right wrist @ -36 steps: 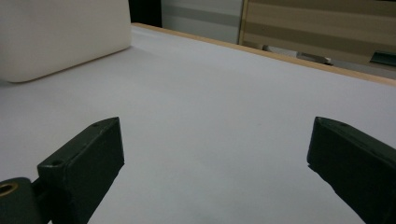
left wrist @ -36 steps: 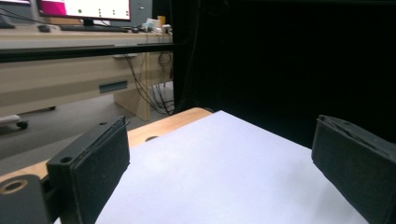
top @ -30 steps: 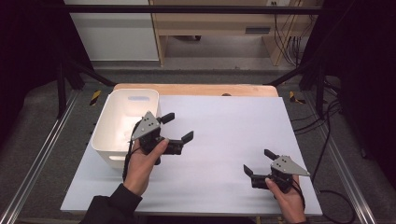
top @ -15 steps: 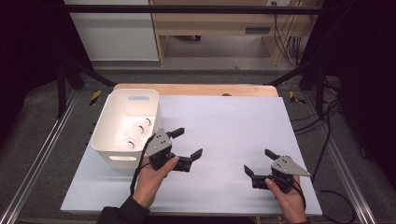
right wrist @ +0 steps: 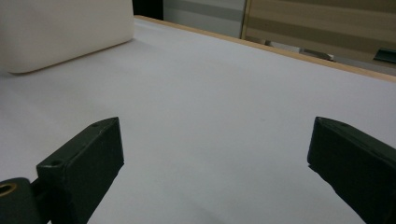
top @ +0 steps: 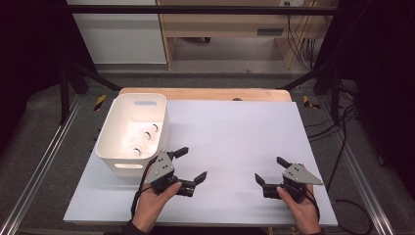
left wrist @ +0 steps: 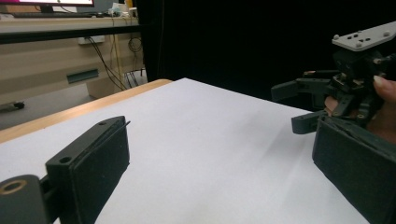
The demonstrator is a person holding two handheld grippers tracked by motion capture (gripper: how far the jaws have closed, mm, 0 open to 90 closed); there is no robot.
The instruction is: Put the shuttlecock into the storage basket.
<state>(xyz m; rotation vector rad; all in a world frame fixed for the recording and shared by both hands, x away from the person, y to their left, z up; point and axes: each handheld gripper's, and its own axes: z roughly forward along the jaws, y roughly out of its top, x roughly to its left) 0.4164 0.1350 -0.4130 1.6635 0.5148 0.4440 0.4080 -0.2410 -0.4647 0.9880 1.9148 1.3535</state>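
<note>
Since 1 s ago, left gripper (top: 192, 164) is sitting lower, off the white bin (top: 113, 139) w/ small bottles (top: 146, 133); now just beside bin's near right corner, jaws wide apart, empty, pointing right. Right gripper (top: 270, 171) is resting near front edge of table (top: 235, 127), gaping, empty, pointing left. Open sheet lying btwn them.

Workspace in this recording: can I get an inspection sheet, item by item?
Surface: white sheet over a wooden table.
Job's things: white bin at the sheet's left, three small white bottles inside.
Clutter: nothing seen on the sheet.
Grippers: left tool beside the bin, open, holding nothing; right tool open, holding nothing.
Cables: black cable trails from the left tool; more on the floor at right.
Surroundings: wooden bench, dark curtains.
</note>
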